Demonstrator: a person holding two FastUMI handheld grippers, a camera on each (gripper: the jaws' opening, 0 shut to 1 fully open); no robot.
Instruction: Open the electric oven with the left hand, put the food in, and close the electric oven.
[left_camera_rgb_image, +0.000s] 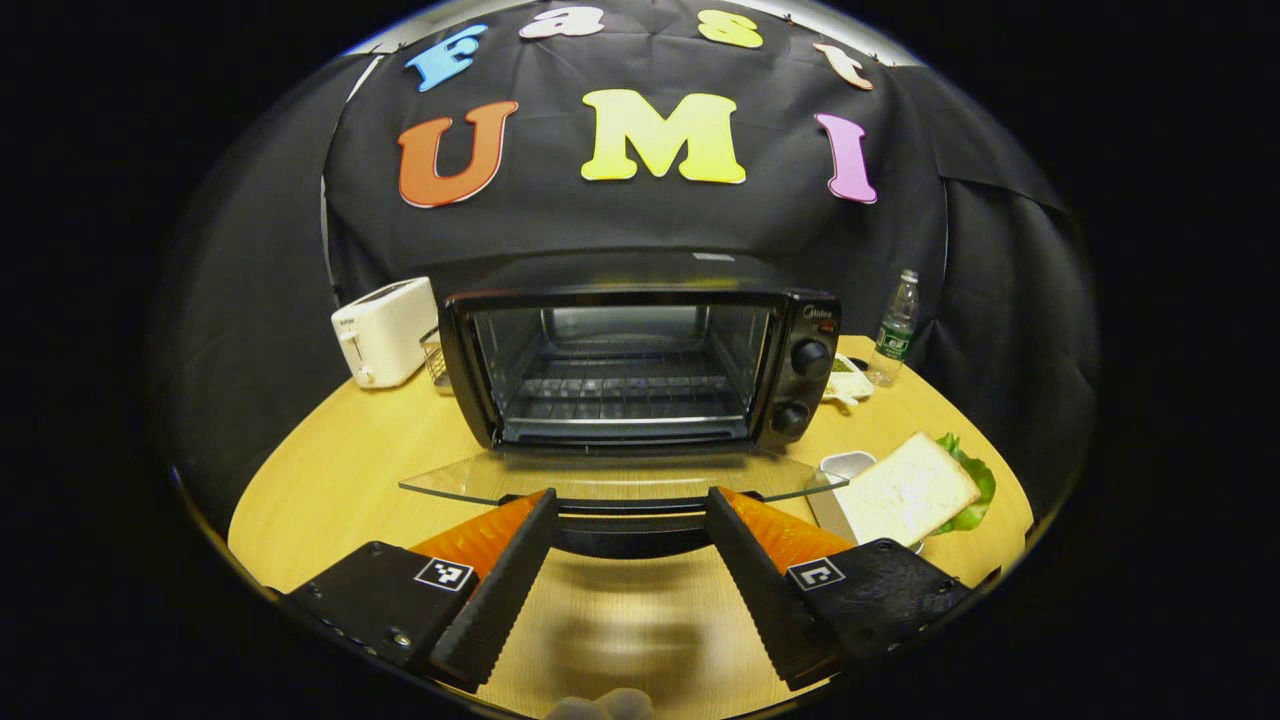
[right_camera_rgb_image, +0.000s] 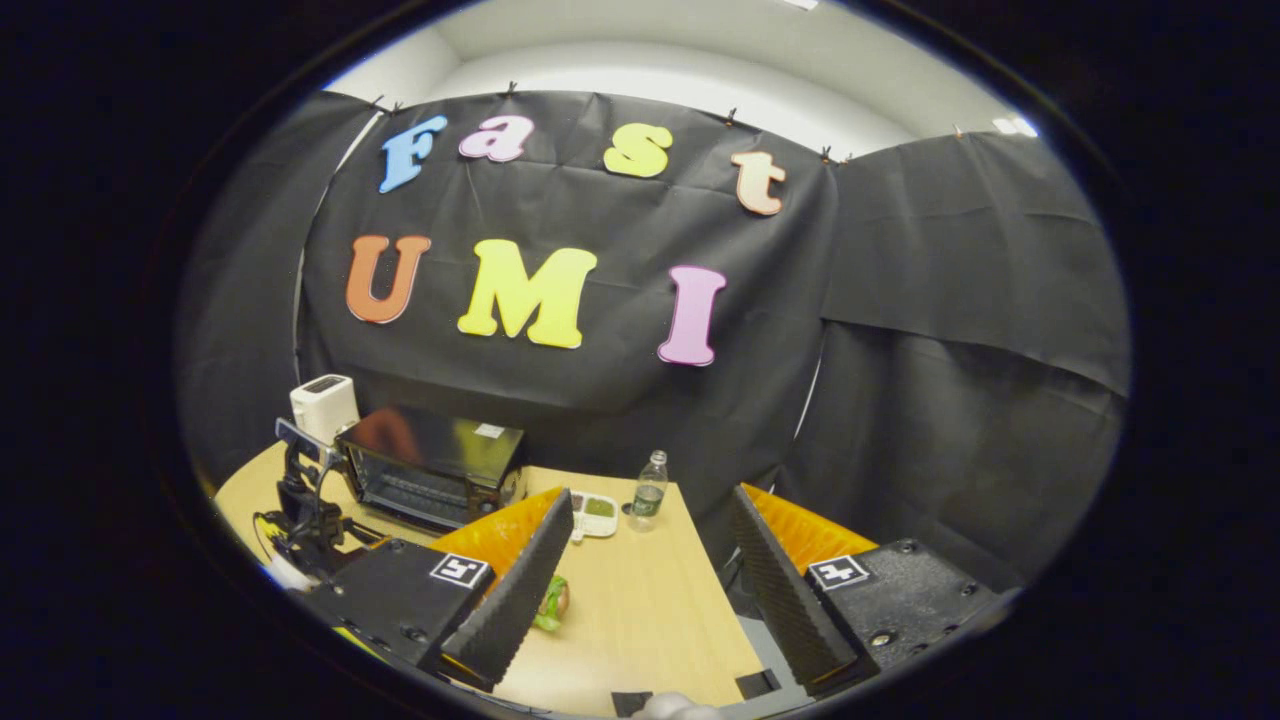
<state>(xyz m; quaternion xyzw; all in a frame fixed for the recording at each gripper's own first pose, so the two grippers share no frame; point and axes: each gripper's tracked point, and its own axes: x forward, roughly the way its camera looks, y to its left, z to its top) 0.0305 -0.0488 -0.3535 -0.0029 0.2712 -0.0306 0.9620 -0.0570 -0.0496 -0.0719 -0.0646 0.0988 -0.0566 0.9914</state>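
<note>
The black electric oven (left_camera_rgb_image: 640, 365) stands open in the left gripper view, its wire rack bare and its glass door (left_camera_rgb_image: 600, 478) folded down flat. My left gripper (left_camera_rgb_image: 630, 497) is open, one finger on each side of the door's dark handle (left_camera_rgb_image: 625, 528), not pressing on it. A sandwich (left_camera_rgb_image: 912, 490) of white bread and lettuce lies on a white plate right of the door. In the right gripper view my right gripper (right_camera_rgb_image: 652, 495) hangs open and empty above the table's right part, and the sandwich (right_camera_rgb_image: 552, 603) peeks out beside its left finger. The oven (right_camera_rgb_image: 430, 465) sits far left.
A white toaster (left_camera_rgb_image: 385, 330) stands left of the oven on the round wooden table (left_camera_rgb_image: 330, 470). A water bottle (left_camera_rgb_image: 895, 330) and a small food tray (left_camera_rgb_image: 852, 380) sit right of it, a white cup (left_camera_rgb_image: 848, 463) by the plate. The left gripper (right_camera_rgb_image: 300, 510) shows before the oven.
</note>
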